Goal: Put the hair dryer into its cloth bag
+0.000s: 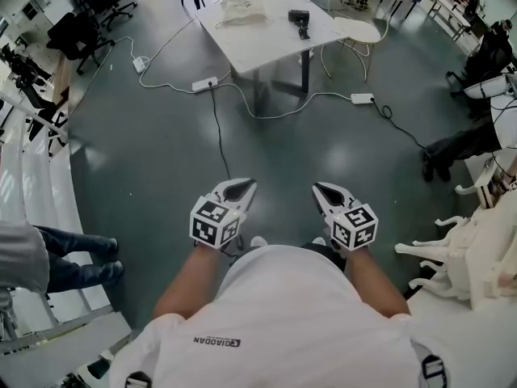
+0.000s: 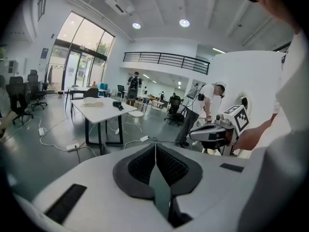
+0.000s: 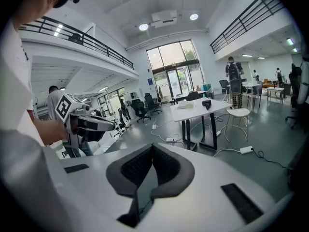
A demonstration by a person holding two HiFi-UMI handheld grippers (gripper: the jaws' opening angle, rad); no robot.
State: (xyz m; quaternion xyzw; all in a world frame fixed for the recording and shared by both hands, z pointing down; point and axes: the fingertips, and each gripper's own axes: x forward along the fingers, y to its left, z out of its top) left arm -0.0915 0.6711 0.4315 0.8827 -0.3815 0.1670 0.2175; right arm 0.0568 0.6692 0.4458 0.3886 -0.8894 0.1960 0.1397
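Black hair dryer (image 1: 300, 18) and pale cloth bag (image 1: 240, 8) lie apart on the white table (image 1: 266, 51), well ahead of the person. Nothing of the task looks done: approaching, gripping and bagging are all left. The left gripper (image 1: 240, 187) and right gripper (image 1: 326, 191) hang at the waist, both with jaws pressed together on nothing. Cables (image 1: 216, 132) and a power strip (image 1: 205, 83) cross the floor between, and a white chair (image 1: 356, 29) stands beside the table.

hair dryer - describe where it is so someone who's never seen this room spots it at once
Look for the white table on the grey floor ahead, with a round white chair at its right side. Two things lie on its top: the hair dryer is the small black one nearer the chair, while the pale cloth bag lies apart from it to the left.
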